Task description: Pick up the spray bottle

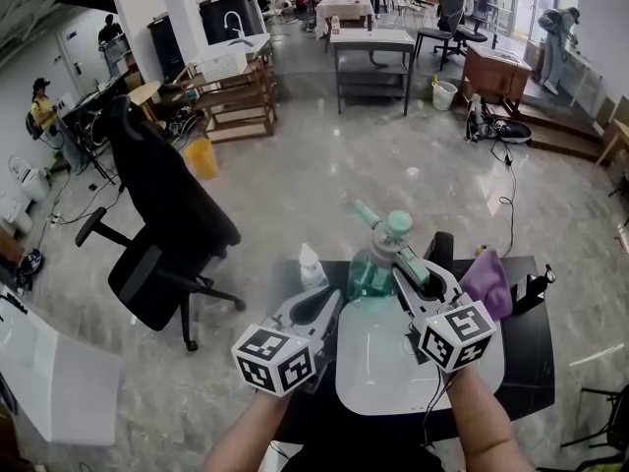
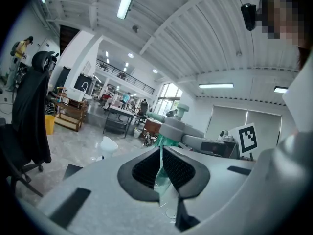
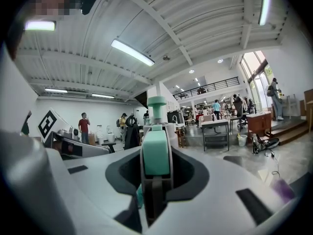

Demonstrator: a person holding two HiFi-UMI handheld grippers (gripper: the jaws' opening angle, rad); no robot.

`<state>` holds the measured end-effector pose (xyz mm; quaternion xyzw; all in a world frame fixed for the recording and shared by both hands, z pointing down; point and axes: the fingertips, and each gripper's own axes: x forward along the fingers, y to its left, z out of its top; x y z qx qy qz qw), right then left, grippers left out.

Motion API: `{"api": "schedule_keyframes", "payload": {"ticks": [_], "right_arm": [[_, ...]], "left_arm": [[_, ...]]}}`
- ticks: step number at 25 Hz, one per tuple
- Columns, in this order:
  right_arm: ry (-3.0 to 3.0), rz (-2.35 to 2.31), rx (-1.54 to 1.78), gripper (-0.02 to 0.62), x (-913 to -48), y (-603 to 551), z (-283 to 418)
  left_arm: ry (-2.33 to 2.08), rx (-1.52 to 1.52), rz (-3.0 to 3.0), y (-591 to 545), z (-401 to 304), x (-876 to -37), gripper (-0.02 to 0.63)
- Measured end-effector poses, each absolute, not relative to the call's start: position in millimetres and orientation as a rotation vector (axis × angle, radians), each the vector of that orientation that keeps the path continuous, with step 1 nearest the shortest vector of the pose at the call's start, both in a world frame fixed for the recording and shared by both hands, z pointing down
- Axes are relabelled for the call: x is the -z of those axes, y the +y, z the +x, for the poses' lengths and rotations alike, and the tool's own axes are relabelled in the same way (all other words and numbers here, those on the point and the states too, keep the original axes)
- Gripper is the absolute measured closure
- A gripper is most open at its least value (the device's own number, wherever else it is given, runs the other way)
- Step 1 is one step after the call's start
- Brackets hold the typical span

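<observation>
The fingers (image 3: 183,173) of the right gripper (image 3: 156,180) are pinching the mint-green spray head of the spray bottle (image 3: 156,153), probably because that narrow top gives a surer hold than the rounded body. The left gripper (image 2: 161,168) is hovering just beside the bottle's teal body, its fingers pressed almost together on nothing, perhaps ready to steady it. The bottle is standing upright at the far edge of a white tray (image 1: 378,382) on the dark surface (image 1: 526,362); whether it is clearing the tray is unclear. A purple cloth (image 1: 488,281) is lying near it.

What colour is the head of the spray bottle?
Mint green; the right gripper view shows the spray bottle's head best.
</observation>
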<state>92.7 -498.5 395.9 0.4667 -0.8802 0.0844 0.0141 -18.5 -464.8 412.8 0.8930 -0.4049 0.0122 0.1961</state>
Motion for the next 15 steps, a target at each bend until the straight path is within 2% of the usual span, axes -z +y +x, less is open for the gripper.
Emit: {"api": "schedule_keyframes", "payload": {"ticks": [15], "right_arm": [[-2.817, 1.271, -0.230, 0.502, -384.3, -446.1, 84.1]], "left_arm": [[-1.095, 0.005, 2.542, -458.6, -21.0, -400.0, 0.591]]}}
